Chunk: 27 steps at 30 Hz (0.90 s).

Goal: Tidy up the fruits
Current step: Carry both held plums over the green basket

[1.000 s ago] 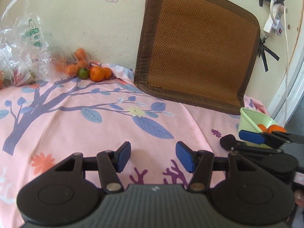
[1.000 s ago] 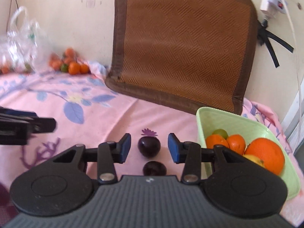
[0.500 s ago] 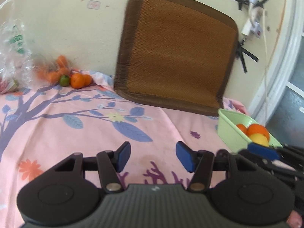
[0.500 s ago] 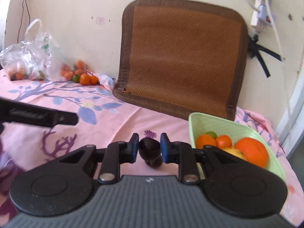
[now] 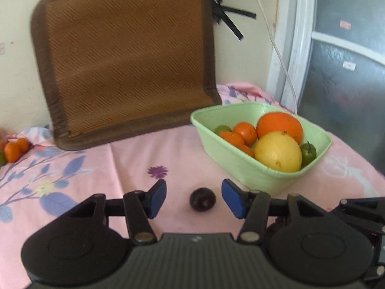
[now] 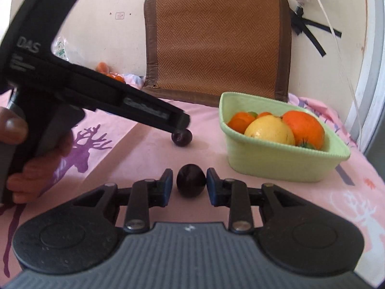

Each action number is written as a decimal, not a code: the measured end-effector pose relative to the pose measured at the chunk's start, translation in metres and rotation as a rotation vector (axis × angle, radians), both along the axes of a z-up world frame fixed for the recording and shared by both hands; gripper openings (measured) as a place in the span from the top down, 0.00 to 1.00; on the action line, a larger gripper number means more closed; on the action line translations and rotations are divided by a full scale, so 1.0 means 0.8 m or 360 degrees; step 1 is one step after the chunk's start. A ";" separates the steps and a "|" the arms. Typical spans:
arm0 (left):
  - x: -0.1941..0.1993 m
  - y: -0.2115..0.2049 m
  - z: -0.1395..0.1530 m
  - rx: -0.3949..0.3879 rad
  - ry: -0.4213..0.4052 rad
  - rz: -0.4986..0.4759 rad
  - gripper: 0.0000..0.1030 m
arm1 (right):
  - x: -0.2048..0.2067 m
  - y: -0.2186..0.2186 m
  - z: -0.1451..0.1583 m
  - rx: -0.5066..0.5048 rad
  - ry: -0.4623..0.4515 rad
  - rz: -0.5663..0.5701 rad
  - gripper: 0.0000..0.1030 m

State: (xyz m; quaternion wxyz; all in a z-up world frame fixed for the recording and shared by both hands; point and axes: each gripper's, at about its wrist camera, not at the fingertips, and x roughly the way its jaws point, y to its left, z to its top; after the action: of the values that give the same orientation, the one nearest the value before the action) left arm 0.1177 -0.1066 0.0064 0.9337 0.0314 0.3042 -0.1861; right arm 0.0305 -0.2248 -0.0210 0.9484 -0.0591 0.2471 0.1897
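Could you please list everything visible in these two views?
dark purple round plums: 2; one in the right gripper, one on the cloth
pale green plastic bowl: 1; on the cloth, right
large orange: 1; in bowl
yellow citrus: 1; in bowl
small orange fruits: several; by the wall, left
brown woven mat: 1; against the wall
pink floral cloth: 1; underneath everything
white cable: 1; on the wall
left gripper: black, blue pads; open around a plum
right gripper: closed on a plum
left hand: holds the left gripper
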 end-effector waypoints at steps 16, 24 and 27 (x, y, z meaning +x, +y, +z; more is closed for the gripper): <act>-0.008 -0.035 0.063 -0.0083 -0.0155 -0.0100 0.75 | -0.023 -0.048 0.027 0.0282 -0.0348 -0.0144 0.72; 0.065 -0.059 0.051 -0.0216 0.0084 -0.0092 0.75 | 0.023 -0.058 0.035 0.0273 -0.0374 -0.0226 0.71; 0.089 -0.050 0.045 -0.0317 0.0182 -0.0071 0.75 | 0.026 -0.047 0.029 0.0211 -0.0391 -0.0173 0.71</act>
State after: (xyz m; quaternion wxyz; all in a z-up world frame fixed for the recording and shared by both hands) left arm 0.1885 -0.1466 0.0425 0.9090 -0.0654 0.3361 -0.2374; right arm 0.0510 -0.2622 0.0023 0.9822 -0.0057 0.1190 0.1452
